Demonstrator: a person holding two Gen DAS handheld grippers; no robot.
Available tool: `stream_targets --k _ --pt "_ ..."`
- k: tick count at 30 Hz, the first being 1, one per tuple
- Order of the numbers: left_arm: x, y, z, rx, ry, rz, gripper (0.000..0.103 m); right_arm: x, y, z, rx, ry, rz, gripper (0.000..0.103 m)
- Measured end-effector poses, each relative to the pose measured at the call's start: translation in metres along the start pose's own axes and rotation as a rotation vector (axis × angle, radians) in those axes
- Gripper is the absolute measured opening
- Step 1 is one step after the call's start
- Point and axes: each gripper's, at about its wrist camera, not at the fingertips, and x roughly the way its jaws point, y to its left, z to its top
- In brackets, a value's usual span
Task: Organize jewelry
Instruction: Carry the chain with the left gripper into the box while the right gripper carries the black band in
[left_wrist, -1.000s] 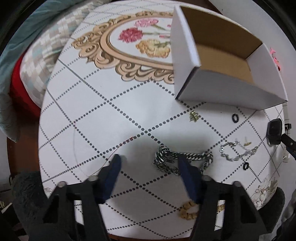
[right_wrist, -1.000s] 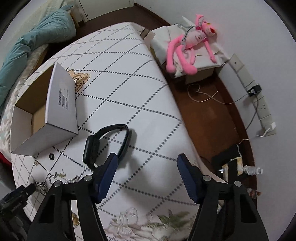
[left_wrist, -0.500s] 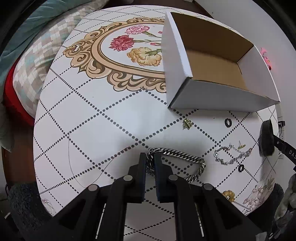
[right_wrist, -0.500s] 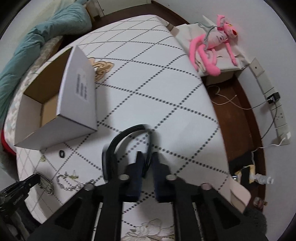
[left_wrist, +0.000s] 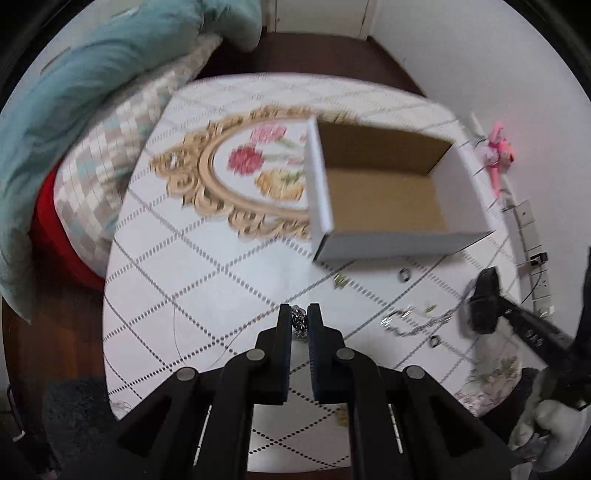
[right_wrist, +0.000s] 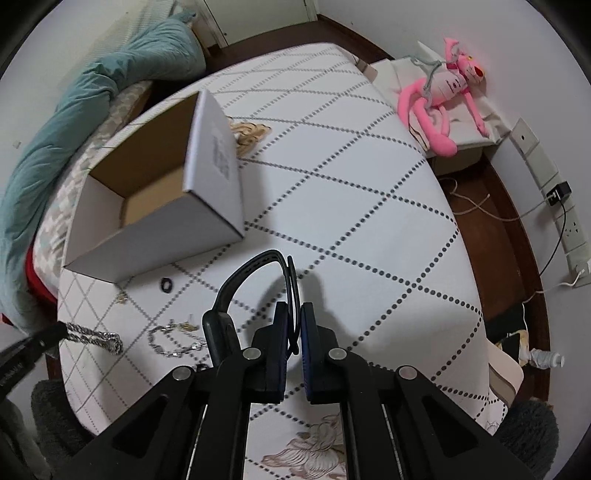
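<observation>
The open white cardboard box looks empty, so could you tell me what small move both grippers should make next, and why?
Probably carry both over the open white cardboard box. The left gripper is shut on the chunky silver chain, the right gripper on the black smartwatch band; both look lifted, and the box's brown floor shows bare.

My left wrist camera looks steeply down along its fingers at the table (left_wrist: 192, 266), facing the open box (left_wrist: 384, 192) from near. My right wrist camera looks down from the opposite side toward the same box (right_wrist: 155, 206). The 2 views share the box, the thin bracelet (left_wrist: 417, 321) (right_wrist: 173, 339) and a black ring (left_wrist: 404, 275) (right_wrist: 167, 285).
</observation>
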Motion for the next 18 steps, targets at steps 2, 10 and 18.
stream_targets --k 2,10,18 --pt "-0.010 -0.007 0.012 0.006 -0.036 -0.018 0.006 -0.009 0.006 0.002 -0.001 -0.014 0.016 0.006" --pt "-0.060 -0.035 0.068 0.046 -0.154 -0.113 0.006 -0.055 0.034 0.033 -0.048 -0.125 0.085 0.006" --pt "-0.017 -0.053 0.123 0.074 -0.089 -0.164 0.006 -0.045 0.078 0.093 -0.139 -0.118 0.095 0.006"
